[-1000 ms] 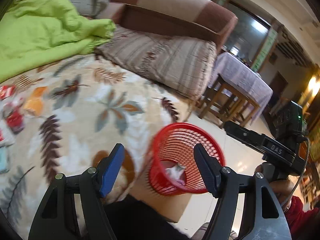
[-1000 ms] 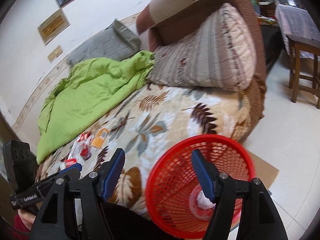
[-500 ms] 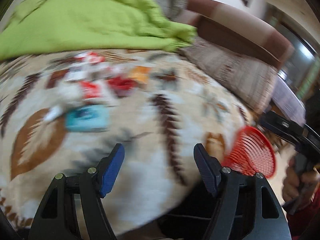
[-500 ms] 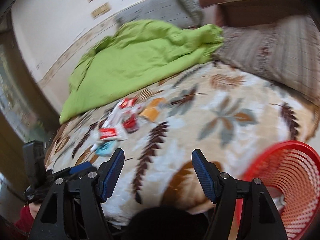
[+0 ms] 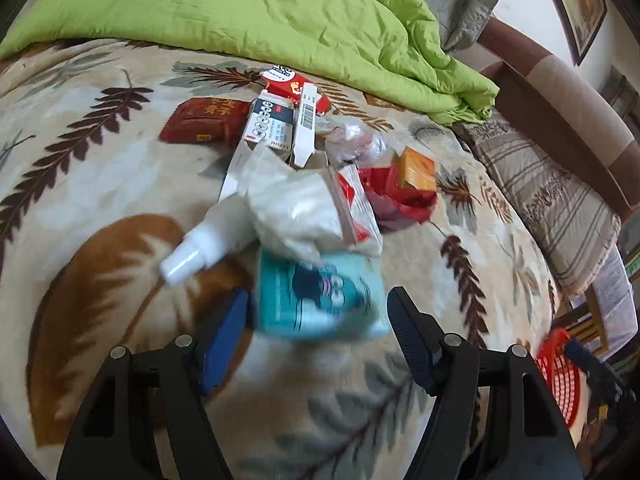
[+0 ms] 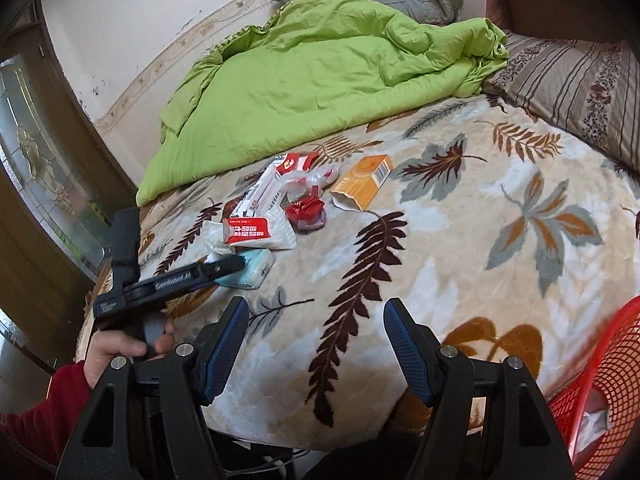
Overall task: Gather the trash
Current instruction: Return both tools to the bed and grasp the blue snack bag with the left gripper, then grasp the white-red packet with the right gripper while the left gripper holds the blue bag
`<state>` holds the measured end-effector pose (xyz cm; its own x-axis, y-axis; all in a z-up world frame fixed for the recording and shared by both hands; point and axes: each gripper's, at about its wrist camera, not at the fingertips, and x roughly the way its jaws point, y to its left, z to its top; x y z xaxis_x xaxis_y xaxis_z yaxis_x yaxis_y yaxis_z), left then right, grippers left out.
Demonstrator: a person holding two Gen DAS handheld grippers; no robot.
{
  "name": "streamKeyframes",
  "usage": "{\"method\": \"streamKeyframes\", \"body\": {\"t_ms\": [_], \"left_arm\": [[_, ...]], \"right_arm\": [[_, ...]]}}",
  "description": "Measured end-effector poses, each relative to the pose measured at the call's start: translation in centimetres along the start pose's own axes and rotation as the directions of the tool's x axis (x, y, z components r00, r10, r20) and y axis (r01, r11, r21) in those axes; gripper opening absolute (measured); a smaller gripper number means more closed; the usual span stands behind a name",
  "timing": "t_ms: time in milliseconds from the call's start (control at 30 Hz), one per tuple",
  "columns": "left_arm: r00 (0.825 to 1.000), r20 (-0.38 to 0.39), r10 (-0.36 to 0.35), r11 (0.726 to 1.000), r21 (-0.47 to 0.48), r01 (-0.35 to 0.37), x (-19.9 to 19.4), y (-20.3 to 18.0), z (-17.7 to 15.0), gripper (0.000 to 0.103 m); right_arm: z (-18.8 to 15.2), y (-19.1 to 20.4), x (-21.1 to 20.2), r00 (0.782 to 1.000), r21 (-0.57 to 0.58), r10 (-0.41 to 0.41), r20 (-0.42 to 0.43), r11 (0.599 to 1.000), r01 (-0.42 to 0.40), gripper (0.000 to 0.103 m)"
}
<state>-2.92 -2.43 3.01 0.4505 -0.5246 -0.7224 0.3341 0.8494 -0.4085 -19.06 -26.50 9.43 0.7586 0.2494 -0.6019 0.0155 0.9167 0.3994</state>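
A heap of trash lies on the leaf-patterned blanket (image 5: 100, 184). Nearest is a teal tissue pack (image 5: 320, 300), just ahead of my open left gripper (image 5: 316, 338), whose blue pads flank its near edge without touching. Behind it lie a white bottle (image 5: 200, 248), a clear bag (image 5: 292, 208), a red-and-white packet (image 5: 356, 208), a dark red pouch (image 5: 204, 120), white cartons (image 5: 272, 124), a red wrapper (image 5: 396, 196) and an orange box (image 5: 416, 168). In the right wrist view my right gripper (image 6: 316, 340) is open and empty over bare blanket, with the left gripper (image 6: 224, 268) at the teal tissue pack (image 6: 252, 268).
A red mesh basket (image 6: 612, 384) with trash inside stands at the bed's lower right, also small in the left wrist view as a red basket (image 5: 560, 376). A green quilt (image 6: 320, 76) covers the bed's far side. Striped pillows (image 6: 580, 92) lie right. A glazed door (image 6: 36, 168) is at left.
Both grippers have swung from the red basket back over the bed. The left one has closed in on the trash heap and now reaches the teal tissue pack. Both stayed open.
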Motion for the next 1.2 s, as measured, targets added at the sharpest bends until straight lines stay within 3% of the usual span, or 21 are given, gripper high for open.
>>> {"method": "streamKeyframes", "body": {"t_ms": [100,167,267,300,367,500,600,733,833,867,933,1033,1100,1200], "left_arm": [[0.999,-0.012,-0.035,0.998,0.052,0.035,0.5,-1.4,-0.8,0.07],[0.994,-0.058,-0.098,0.987,0.119,0.104,0.3,-3.2,-1.9,0.07],[0.952,-0.151,-0.265,0.935,0.2,0.292,-1.2,-6.0,-4.1,0.07],[0.95,-0.147,-0.276,0.924,0.232,0.304,-1.9,-6.7,-4.6,0.07],[0.963,-0.12,-0.242,0.923,0.278,0.266,-2.7,-7.3,-4.5,0.07],[0.994,-0.054,-0.097,0.953,0.283,0.108,-1.8,-7.4,-2.3,0.075],[0.996,-0.074,-0.048,0.959,0.276,0.067,0.2,-7.9,-1.1,0.077],[0.992,-0.123,0.027,0.937,0.349,0.017,2.8,-8.8,-1.0,0.077],[0.989,-0.138,0.059,0.938,0.348,-0.008,4.8,-9.0,-0.5,0.076],[0.989,-0.135,0.067,0.942,0.336,-0.018,5.1,-8.8,-0.4,0.072],[0.989,-0.115,0.096,0.943,0.327,-0.054,5.4,-8.6,-0.4,0.054],[0.99,-0.076,0.117,0.942,0.325,-0.086,5.1,-8.4,-1.0,0.042],[0.989,-0.055,0.134,0.937,0.332,-0.108,4.6,-8.5,-1.4,0.035],[0.995,-0.039,0.092,0.945,0.318,-0.075,2.8,-8.3,-2.1,0.032]], "right_arm": [[-0.2,-0.8,0.2,1.0,0.025,0.017,-0.006,1.0,-0.017,0.074],[-0.3,-1.5,0.2,0.999,0.059,0.038,0.001,0.998,-0.038,0.074],[-0.5,-2.8,0.1,0.998,0.128,0.061,0.011,0.99,-0.062,0.074],[-0.5,-3.1,0.0,0.998,0.141,0.066,0.017,0.988,-0.068,0.074],[-0.5,-3.6,-0.3,0.997,0.157,0.068,0.024,0.985,-0.071,0.074],[-0.6,-3.9,-0.8,0.998,0.157,0.052,0.033,0.986,-0.057,0.074],[-0.7,-3.8,-0.8,0.998,0.154,0.047,0.034,0.987,-0.052,0.074],[-0.8,-3.9,-0.8,0.998,0.159,0.049,0.036,0.986,-0.054,0.074],[-0.8,-3.9,-0.8,0.998,0.16,0.049,0.034,0.986,-0.054,0.074],[-0.8,-3.9,-0.8,0.998,0.158,0.051,0.035,0.986,-0.056,0.074],[-0.8,-3.8,-0.7,0.998,0.153,0.05,0.034,0.987,-0.054,0.074],[-0.7,-3.8,-0.4,0.998,0.15,0.048,0.026,0.987,-0.052,0.074],[-0.7,-3.7,-0.3,0.999,0.146,0.044,0.019,0.988,-0.047,0.074],[-0.7,-3.3,0.0,0.999,0.134,0.038,0.012,0.99,-0.039,0.074]]}}
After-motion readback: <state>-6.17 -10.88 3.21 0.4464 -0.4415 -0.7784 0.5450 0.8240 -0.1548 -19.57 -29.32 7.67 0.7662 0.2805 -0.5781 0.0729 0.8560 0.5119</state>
